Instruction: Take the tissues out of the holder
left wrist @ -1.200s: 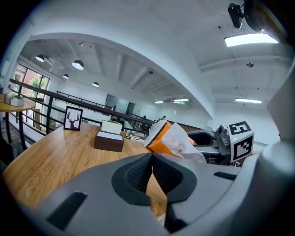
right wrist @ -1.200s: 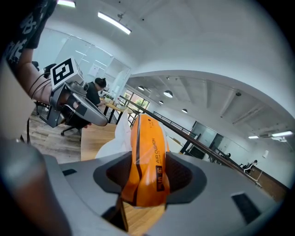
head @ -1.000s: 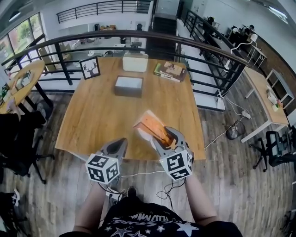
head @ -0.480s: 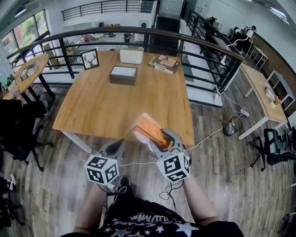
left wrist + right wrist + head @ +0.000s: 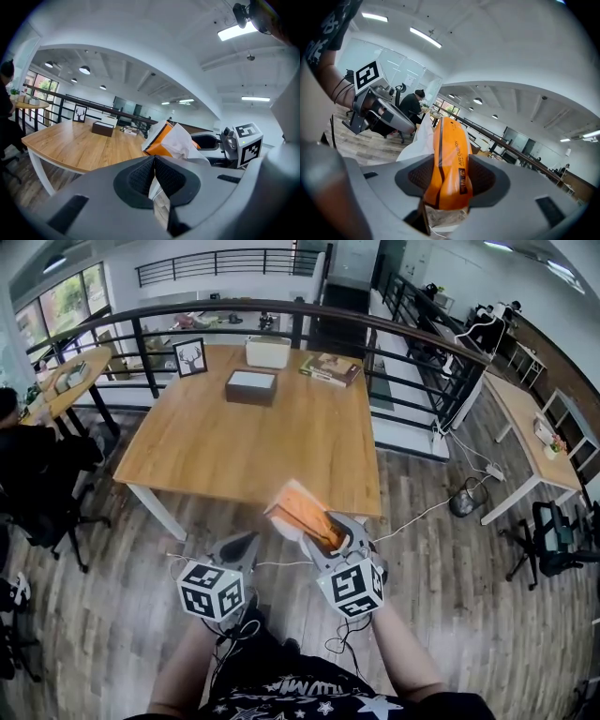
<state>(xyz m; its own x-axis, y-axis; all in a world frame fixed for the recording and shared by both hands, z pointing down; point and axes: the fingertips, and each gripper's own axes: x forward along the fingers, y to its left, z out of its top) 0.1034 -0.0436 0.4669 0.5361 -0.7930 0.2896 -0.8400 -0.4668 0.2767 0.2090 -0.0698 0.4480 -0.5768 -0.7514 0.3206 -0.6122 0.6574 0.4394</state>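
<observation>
My right gripper (image 5: 334, 527) is shut on an orange tissue pack (image 5: 304, 510), held up with a white tissue (image 5: 418, 140) poking out of its side. In the right gripper view the pack (image 5: 451, 159) stands clamped between both pads. My left gripper (image 5: 241, 546) hangs just left of it with its jaws together and nothing between them (image 5: 153, 161). In the left gripper view the pack (image 5: 159, 140) and its tissue (image 5: 182, 140) show at the right. Both grippers are over the wood floor, short of the table's near edge. A dark tissue holder (image 5: 251, 387) sits far back on the table (image 5: 234, 456).
On the table's far end stand a white box (image 5: 267, 351), a book (image 5: 330, 368) and a framed deer picture (image 5: 190, 356). A black railing (image 5: 394, 343) runs behind and right of the table. A person (image 5: 19, 427) and chairs are at the left; cables lie on the floor.
Both grippers have drawn back from the table's near edge together, the pack still in the right one. The table now lies farther off and a person has come into view at the left.
</observation>
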